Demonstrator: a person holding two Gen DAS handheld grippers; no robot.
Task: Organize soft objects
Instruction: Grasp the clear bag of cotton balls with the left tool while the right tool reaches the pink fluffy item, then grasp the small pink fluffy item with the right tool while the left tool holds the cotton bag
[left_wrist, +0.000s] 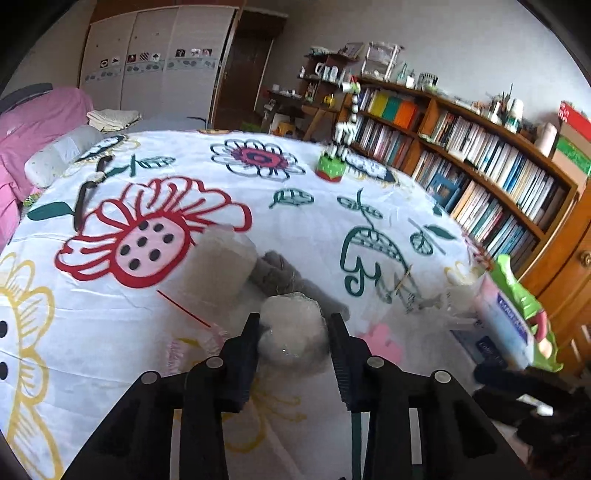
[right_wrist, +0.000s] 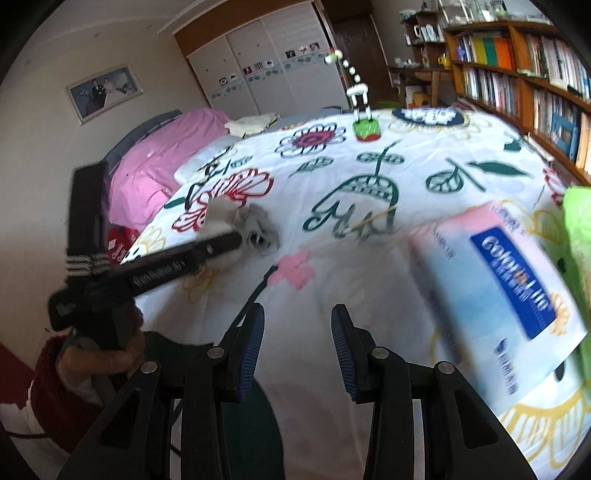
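Left wrist view is showing my left gripper (left_wrist: 293, 334) closing around a small white bundle (left_wrist: 293, 332) wrapped in clear crinkly film, and both fingers are pressing against its sides, so I am holding it where it is lying on the bedspread (left_wrist: 314, 221). I am taking it across its narrow middle because the rounded, squashy shape is giving way there and the ribbed pads can bite without slipping on the glossy wrap. Just beyond it a grey fuzzy cloth (left_wrist: 284, 271) is lying crumpled, touching a pale, soft-looking roll (left_wrist: 218, 258) that is too blurred for me to name. I am judging that these soft things are being gathered one at a time.

My right gripper (right_wrist: 297, 334) is hanging over a bare stretch of the bedspread with its blue-padded jaws partly apart and nothing between them. Near it, to the right, a tissue pack (right_wrist: 495, 291) in smooth pink and blue plastic is lying flat, and a bright green fleecy thing (right_wrist: 578, 229) is showing at the edge beside it. That pack looks boxy and yielding, so I am expecting to need wider jaws for it. Far off, a toy giraffe (right_wrist: 360, 103) is standing upright on the quilted, flower-printed cotton.
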